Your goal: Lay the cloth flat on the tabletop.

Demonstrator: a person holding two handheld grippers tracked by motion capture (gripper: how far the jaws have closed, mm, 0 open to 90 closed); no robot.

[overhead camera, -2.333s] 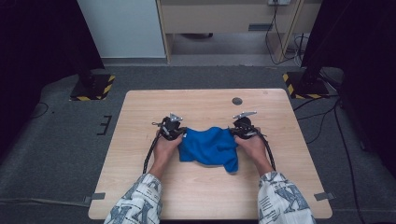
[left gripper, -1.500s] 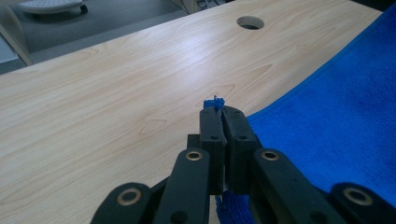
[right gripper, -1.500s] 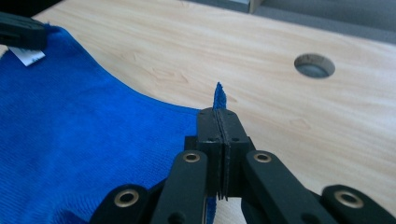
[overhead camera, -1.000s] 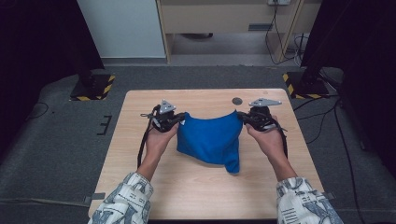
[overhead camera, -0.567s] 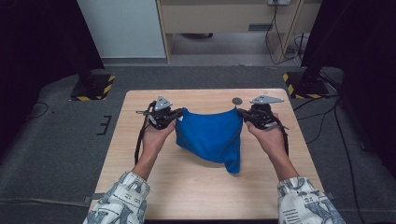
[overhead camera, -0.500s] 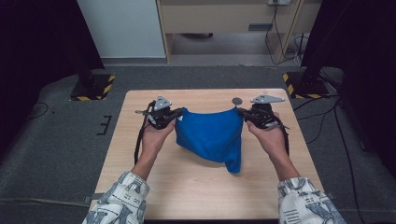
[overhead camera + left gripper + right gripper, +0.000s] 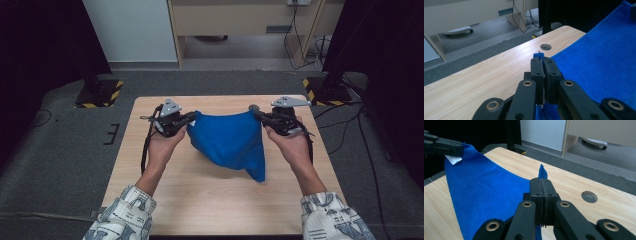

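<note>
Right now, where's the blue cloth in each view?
High view: blue cloth mid-table, stretched between left gripper and right gripper.
Left gripper view: right side, corner pinched in the jaws.
Right gripper view: left side, corner pinched.
Shared landmark: round table hole.

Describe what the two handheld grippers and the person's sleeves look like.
Both the left gripper and right gripper are black, each topped by a grey three-cornered plate, with black cables trailing back. Their linkage arms show brass-coloured pivot rings. The sleeves are white with a dark blue print.
</note>
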